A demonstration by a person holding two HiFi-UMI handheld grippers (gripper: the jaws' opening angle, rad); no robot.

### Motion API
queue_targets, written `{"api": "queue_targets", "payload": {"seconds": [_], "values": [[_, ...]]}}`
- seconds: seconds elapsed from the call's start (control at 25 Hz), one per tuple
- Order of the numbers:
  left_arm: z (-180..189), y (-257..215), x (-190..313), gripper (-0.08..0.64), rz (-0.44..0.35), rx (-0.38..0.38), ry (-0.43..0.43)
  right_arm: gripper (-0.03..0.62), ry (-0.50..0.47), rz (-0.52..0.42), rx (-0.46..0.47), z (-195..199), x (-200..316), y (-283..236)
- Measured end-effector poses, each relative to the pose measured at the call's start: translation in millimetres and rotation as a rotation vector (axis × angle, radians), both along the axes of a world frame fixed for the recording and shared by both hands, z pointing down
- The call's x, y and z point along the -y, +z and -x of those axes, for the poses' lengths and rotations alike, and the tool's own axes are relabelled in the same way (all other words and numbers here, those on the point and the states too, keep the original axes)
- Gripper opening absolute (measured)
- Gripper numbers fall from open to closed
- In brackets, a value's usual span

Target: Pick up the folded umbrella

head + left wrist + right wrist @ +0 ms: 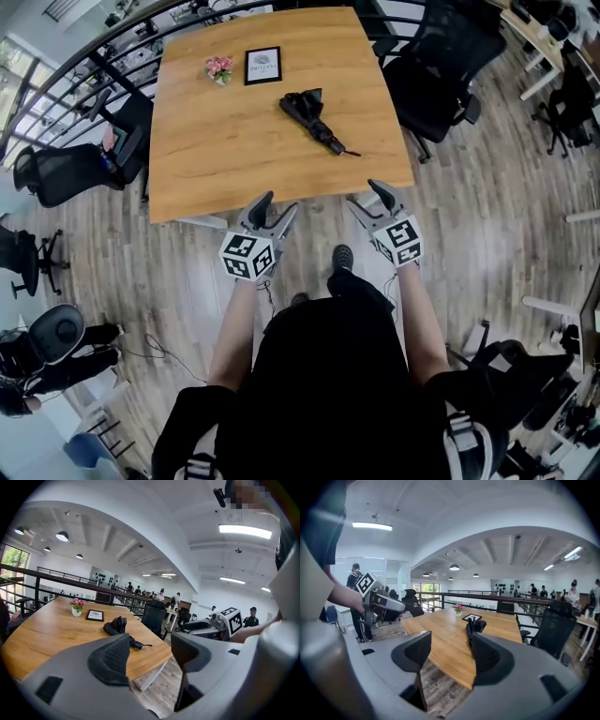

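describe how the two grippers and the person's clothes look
The left gripper and right gripper are grey plastic with tapered fingers carrying black textured pads; each bears a white cube of black square markers. The person wears a black short-sleeved top.

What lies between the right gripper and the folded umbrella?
Nothing but bare tabletop: in the head view, the stretch from the open right gripper at the table's near edge to the folded umbrella holds no other thing.

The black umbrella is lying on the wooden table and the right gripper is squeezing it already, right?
No, nothing is squeezing it. The right gripper is open and empty, short of the wooden table, where the black umbrella lies untouched. The head view shows this.
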State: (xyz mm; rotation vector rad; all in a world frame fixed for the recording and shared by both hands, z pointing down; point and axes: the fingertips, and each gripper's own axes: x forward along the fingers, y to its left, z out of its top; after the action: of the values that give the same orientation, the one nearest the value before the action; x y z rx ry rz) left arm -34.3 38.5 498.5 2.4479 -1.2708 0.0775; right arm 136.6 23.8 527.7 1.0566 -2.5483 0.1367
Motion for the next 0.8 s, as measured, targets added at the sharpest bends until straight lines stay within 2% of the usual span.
{"api": "queue_targets", "payload": {"seconds": [0.44, 0.8], "values": [[-23.7, -6.4, 55.6, 0.282, -0.016, 0.025, -0.121, 0.279, -0.137, 0.003, -0.005, -14.3, 78.7, -0.9], [-32.3, -1.7, 83.0, 0.282, -0.003, 0.037, -0.193, 0.279, -0.237, 0.021, 0.003, -10.6, 115.2, 8.6]]}}
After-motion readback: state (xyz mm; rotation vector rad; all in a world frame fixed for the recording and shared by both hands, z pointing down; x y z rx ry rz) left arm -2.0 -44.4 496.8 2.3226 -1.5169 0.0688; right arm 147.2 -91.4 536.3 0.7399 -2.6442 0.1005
